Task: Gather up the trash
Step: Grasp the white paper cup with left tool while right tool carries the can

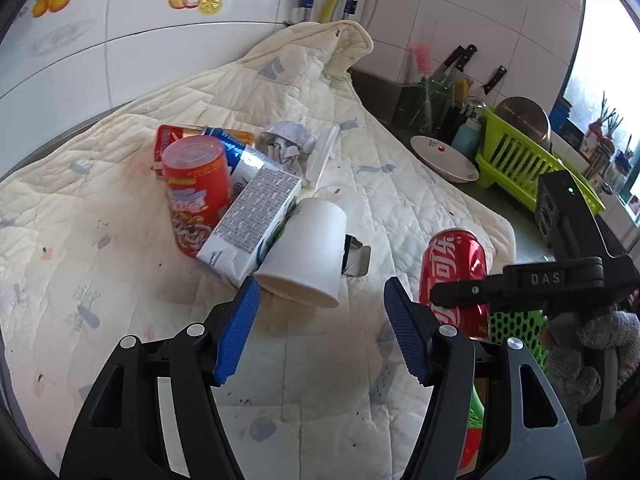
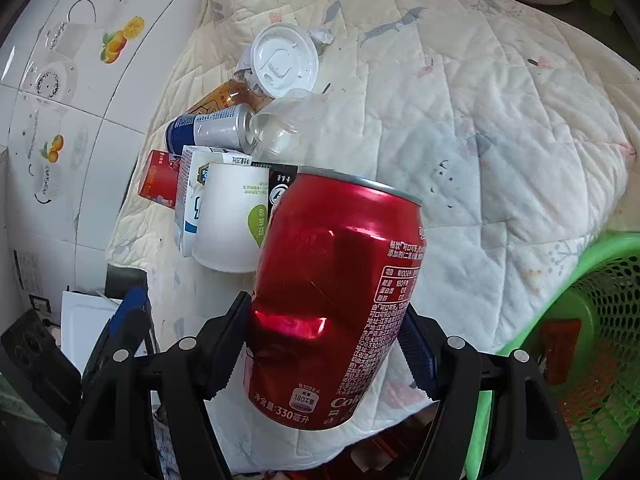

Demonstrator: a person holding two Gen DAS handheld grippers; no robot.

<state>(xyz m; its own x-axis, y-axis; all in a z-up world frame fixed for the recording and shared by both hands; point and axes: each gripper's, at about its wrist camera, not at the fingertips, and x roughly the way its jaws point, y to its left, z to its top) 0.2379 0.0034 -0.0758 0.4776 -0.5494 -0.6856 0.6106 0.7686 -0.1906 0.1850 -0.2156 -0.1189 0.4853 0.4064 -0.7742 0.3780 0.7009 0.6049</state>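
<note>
While the right gripper clamps the dented red aluminium cola can between its blue pads, most of the trash is yet to be collected, as far as these views show. On the quilted cream cloth covering the desk lie a white paper cup on its side, a white carton with a printed grey panel, a red cylindrical snack tube, a blue-and-silver can, crumpled paper, a white plastic lid and a clear plastic cup. The green perforated plastic basket sits just beside the desk edge, with something red already inside, so I judge the task early.

The cola can is tilted, creased across its middle, held low on its body, off the cloth and near the basket. The left gripper stands open and empty, its fingers pointed toward the paper cup.
</note>
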